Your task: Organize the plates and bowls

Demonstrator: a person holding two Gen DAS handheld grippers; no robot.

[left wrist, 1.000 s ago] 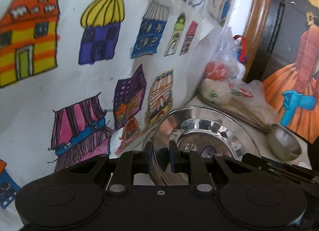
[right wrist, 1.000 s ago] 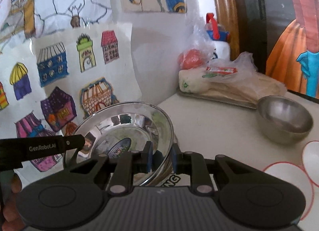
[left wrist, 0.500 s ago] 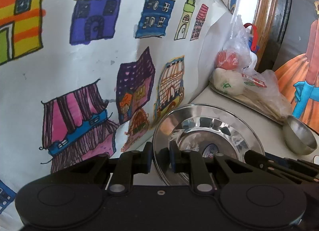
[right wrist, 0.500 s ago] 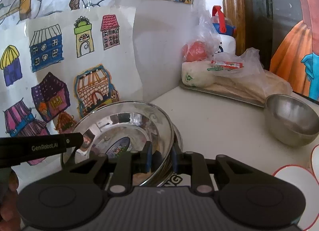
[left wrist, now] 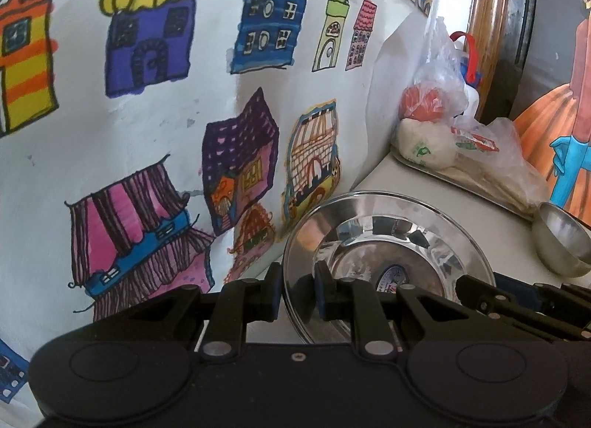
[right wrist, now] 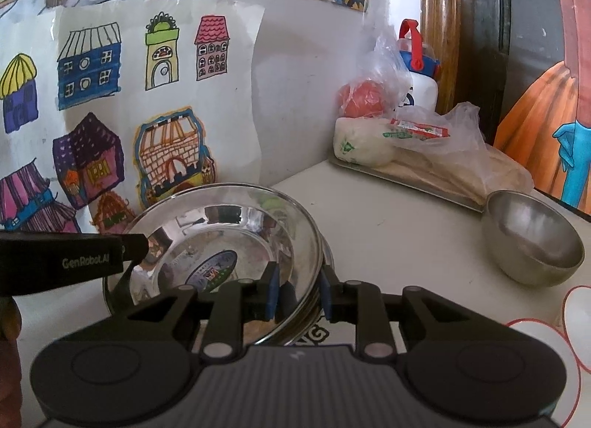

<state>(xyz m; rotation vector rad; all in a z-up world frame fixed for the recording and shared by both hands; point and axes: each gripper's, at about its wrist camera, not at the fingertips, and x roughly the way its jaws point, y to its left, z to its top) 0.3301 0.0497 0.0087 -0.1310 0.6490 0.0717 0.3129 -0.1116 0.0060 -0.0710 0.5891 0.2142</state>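
Both grippers are clamping the rim of the shiny steel plate (right wrist: 221, 243): the left gripper (left wrist: 298, 293) is pinching its left edge, the right gripper (right wrist: 298, 291) its right edge, one finger inside and one outside. The plate is sitting above the white tabletop (right wrist: 399, 228) beside the drawings (left wrist: 236, 154); contact underneath is hidden. The small steel bowl (right wrist: 532, 239) is lying well apart, to the right.

Brightness: even, soft daylight in both views; source not visible.
Glare: mirror reflections fill the steel plate (left wrist: 384, 239); mild sheen on the small bowl (right wrist: 532, 239).
Shadows: faint.
Distortion: strong fisheye bending; dark corners.
Focus: foreground gripper bodies soft; wall drawings (left wrist: 147, 58) sharp.
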